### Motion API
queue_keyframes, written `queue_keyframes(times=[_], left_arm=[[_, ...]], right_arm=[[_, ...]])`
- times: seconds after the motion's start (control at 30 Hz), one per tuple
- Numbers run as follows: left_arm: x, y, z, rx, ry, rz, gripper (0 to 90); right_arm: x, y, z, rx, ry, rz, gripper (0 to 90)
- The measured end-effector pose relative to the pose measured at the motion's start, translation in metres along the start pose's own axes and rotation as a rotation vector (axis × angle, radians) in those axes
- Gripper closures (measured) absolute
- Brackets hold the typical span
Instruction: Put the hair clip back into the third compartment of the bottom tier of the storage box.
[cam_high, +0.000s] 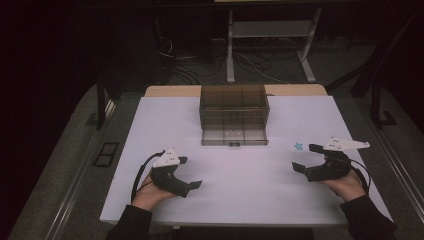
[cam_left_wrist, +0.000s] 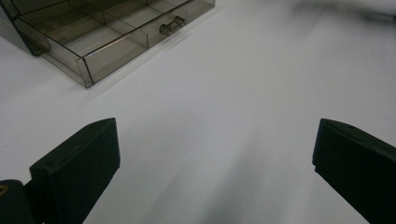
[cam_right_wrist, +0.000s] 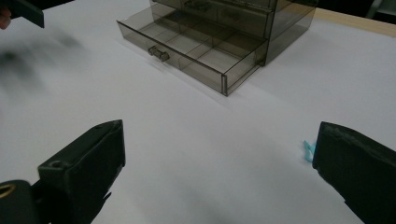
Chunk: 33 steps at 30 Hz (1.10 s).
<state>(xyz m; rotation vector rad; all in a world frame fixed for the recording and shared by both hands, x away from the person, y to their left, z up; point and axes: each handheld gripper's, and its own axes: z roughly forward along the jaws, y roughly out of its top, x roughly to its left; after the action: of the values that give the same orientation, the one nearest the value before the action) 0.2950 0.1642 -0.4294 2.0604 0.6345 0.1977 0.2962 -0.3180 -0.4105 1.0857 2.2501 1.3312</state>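
A smoky clear drawer cabinet (cam_high: 233, 106) stands at the middle back of the white table (cam_high: 240, 195). Its bottom drawer (cam_high: 234, 135) is pulled out, and its divided compartments look empty in the left gripper view (cam_left_wrist: 107, 39) and the right gripper view (cam_right_wrist: 196, 51). A small blue star-shaped piece (cam_high: 298, 146) lies on the table right of the drawer, half hidden behind a jaw in the right gripper view (cam_right_wrist: 307, 151). My left gripper (cam_high: 190, 172) rests open at front left, with nothing between its jaws. My right gripper (cam_high: 304, 157) is open just below the star.
Beyond the table's wooden back edge (cam_high: 170, 91) are cables and a white desk frame (cam_high: 270, 30) on the floor. A dark post (cam_high: 101, 102) stands off the table's left side. The left gripper's jaw tip (cam_right_wrist: 23, 11) shows at the top left of the right gripper view.
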Motion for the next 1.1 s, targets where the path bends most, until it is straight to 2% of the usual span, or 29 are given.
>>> queue_keyframes(times=[0.43,1.1], left_arm=[[0.000,0.000,0.001,0.006,-0.001,0.006,0.2],[0.001,0.000,0.000,-0.006,0.001,-0.007,0.2]], right_arm=[[-0.010,0.008,0.002,0.004,-0.010,0.007,1.9],[-0.024,0.018,0.008,0.006,-0.023,0.012,2.0]])
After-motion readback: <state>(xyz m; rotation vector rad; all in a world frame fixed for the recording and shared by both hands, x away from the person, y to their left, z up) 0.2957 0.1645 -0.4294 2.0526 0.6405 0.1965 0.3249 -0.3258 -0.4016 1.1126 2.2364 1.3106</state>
